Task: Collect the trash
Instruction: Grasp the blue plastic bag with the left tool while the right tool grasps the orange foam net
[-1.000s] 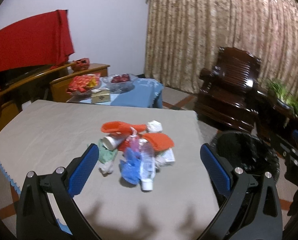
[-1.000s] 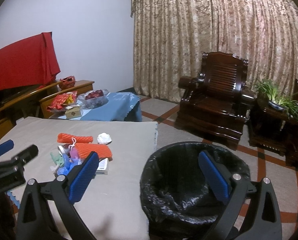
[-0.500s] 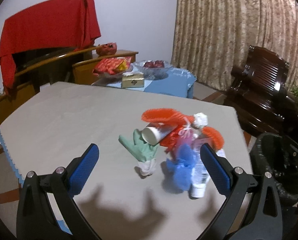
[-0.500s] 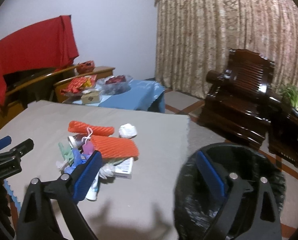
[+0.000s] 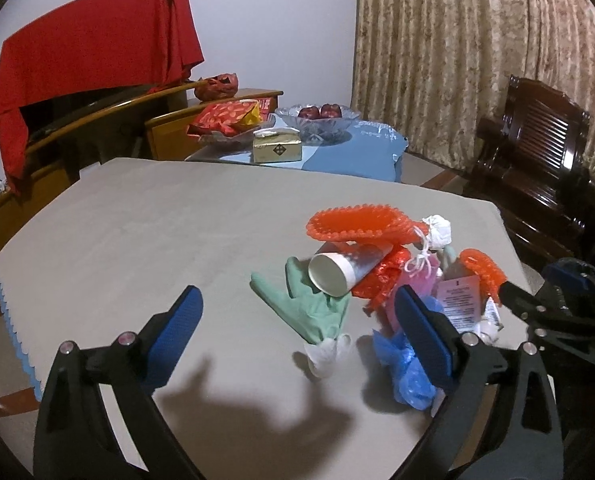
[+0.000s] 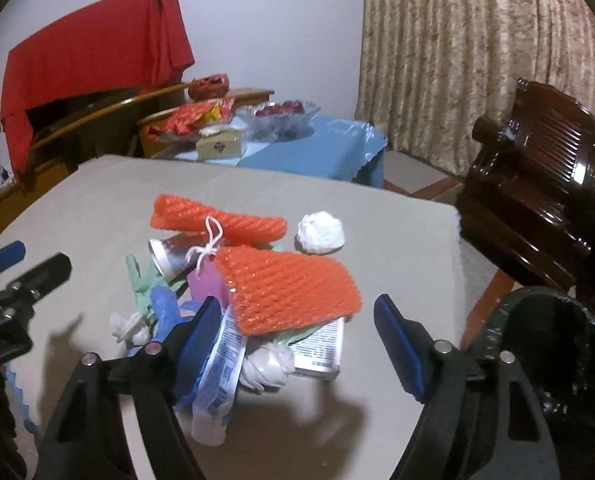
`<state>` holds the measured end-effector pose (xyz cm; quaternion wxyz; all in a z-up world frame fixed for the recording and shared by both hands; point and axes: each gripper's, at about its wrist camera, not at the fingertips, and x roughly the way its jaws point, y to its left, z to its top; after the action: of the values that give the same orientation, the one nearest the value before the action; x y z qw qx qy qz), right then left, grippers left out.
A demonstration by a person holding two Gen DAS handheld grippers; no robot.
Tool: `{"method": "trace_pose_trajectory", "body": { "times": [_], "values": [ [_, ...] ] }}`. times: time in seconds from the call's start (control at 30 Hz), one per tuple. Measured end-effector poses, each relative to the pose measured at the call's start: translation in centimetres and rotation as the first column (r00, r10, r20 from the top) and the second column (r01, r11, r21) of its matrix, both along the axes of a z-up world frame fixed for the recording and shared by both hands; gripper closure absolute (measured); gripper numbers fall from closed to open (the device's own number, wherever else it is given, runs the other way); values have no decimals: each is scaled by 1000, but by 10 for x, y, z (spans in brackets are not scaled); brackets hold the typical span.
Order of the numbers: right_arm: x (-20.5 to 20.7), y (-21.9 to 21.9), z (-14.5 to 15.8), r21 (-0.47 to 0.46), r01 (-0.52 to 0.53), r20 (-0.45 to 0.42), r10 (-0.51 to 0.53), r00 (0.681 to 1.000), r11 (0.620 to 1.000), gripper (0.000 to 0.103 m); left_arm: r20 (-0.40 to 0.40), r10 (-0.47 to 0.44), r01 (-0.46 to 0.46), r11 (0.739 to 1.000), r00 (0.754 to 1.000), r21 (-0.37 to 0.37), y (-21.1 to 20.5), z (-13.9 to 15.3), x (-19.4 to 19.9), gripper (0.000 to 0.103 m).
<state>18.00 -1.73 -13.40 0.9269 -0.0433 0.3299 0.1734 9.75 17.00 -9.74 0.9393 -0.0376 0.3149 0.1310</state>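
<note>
i hold a two-finger gripper in each hand above a table (image 5: 145, 216) covered in plain grey cloth. a small heap of trash sits toward the table's right side, nearer to me than its far edge. nothing has been collected yet as far as i can see: every piece lies on the cloth, and i cannot see anything inside the bin.

my left gripper (image 5: 297, 328) has its blue jaws wide apart and empty. beyond them lie a pale green glove (image 5: 301, 304) and a paper cup (image 5: 339, 270) on its side, mouth toward me. a crumpled blue plastic bag (image 5: 407, 368) sits just behind the right jaw.

my right gripper (image 6: 297, 330) has just been closing its jaws, yet they stay apart and press on nothing. an orange foam net sleeve (image 6: 291, 290) lies between and just beyond them, over a small printed box (image 6: 321, 350) and a white twist of plastic (image 6: 267, 364). a squeeze tube (image 6: 217, 376) lies by the left jaw. farther off are a second orange net (image 6: 217, 220) and a white paper ball (image 6: 322, 229).

the black-lined bin (image 6: 549, 364) stands on the floor just off the table's right edge, beside my right gripper. i judge the first pick is about to begin, likely the orange sleeve, with the whole heap left to move.
</note>
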Motion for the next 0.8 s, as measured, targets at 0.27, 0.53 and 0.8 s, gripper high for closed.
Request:
{"method": "trace_pose_trajectory", "body": {
  "times": [0.27, 0.53, 0.8],
  "values": [
    [12, 6, -14, 67, -98, -94, 104, 990, 993, 84, -21, -14, 14, 1000, 1000, -13, 2, -6, 3, 11],
    [0, -12, -2, 78, -95, -60, 100, 993, 992, 93, -32, -73, 72, 997, 997, -27, -19, -13, 1, 14],
    [-17, -31, -5, 38, -68, -69, 71, 995, 997, 93, -69, -150, 146, 987, 986, -59, -48, -28, 2, 28]
  ]
}}
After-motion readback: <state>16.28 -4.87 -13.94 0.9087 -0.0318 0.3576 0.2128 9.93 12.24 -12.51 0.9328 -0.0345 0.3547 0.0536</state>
